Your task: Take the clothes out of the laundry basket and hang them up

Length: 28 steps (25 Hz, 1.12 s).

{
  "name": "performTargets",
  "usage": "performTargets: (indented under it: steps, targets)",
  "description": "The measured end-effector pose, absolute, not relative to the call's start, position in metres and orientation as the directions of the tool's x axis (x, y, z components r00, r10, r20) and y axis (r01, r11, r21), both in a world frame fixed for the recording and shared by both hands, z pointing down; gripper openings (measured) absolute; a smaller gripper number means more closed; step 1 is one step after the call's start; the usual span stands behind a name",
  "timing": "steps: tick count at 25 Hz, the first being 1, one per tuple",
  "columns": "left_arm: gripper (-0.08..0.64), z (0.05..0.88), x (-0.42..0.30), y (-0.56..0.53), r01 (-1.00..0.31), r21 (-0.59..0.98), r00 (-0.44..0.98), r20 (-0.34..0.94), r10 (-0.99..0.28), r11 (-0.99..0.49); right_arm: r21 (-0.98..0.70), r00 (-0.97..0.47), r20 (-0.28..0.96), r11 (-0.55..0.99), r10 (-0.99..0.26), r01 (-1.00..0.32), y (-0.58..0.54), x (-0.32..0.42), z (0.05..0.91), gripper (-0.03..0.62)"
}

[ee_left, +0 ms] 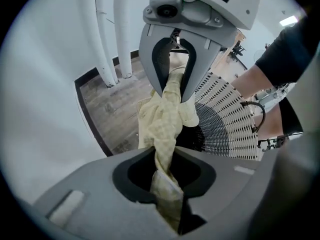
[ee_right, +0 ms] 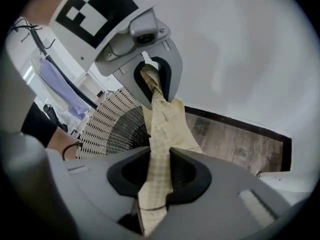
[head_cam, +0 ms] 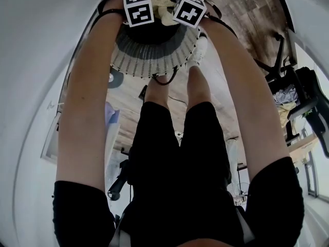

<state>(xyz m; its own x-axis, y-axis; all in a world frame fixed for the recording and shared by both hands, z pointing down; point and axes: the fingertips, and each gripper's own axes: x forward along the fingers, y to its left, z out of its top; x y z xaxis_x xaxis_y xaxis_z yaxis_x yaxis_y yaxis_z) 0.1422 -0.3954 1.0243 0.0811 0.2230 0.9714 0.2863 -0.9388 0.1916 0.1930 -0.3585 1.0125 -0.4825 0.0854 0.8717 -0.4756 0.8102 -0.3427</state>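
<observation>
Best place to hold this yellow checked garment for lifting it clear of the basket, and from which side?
On the yellow garment, the bunched upper edge, from above: the left gripper and right gripper clamp it there, and the rest hangs over the basket.

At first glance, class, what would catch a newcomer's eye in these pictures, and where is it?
A pale yellow checked garment runs between the left gripper and the right gripper, both clamped on it. Just below stands the white slatted laundry basket on the wooden floor.
</observation>
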Motion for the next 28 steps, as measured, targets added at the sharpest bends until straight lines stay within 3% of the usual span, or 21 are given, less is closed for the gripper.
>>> performTargets:
  steps: [4, 6, 12, 20, 28]
  targets:
    - [0.078, 1.003, 0.138, -0.404, 0.246, 0.154, 0.11, 0.977, 0.185, -0.957, -0.319, -0.466, 0.882, 0.811, 0.066, -0.489, -0.363, 0.2, 0.993, 0.07]
    - [0.015, 0.99, 0.137, -0.409, 0.22, 0.125, 0.137, 0.978, 0.157, -0.968, -0.306, -0.463, 0.885, 0.811, 0.049, -0.499, -0.364, 0.201, 0.981, 0.034]
    - [0.012, 0.943, 0.136, -0.413, 0.093, 0.048, 0.236, 0.969, 0.069, -0.995, -0.249, -0.472, 0.881, 0.828, -0.022, -0.502, -0.364, 0.201, 0.939, 0.031]
    - [0.011, 0.842, 0.135, -0.41, -0.195, -0.064, 0.437, 0.888, -0.146, -0.979, -0.116, -0.479, 0.835, 0.765, -0.27, -0.633, -0.375, 0.202, 0.837, 0.029]
    - [0.011, 0.697, 0.114, -0.398, -0.463, -0.05, 0.589, 0.728, -0.35, -0.885, -0.011, -0.473, 0.728, 0.682, -0.496, -0.731, -0.371, 0.189, 0.7, 0.029]
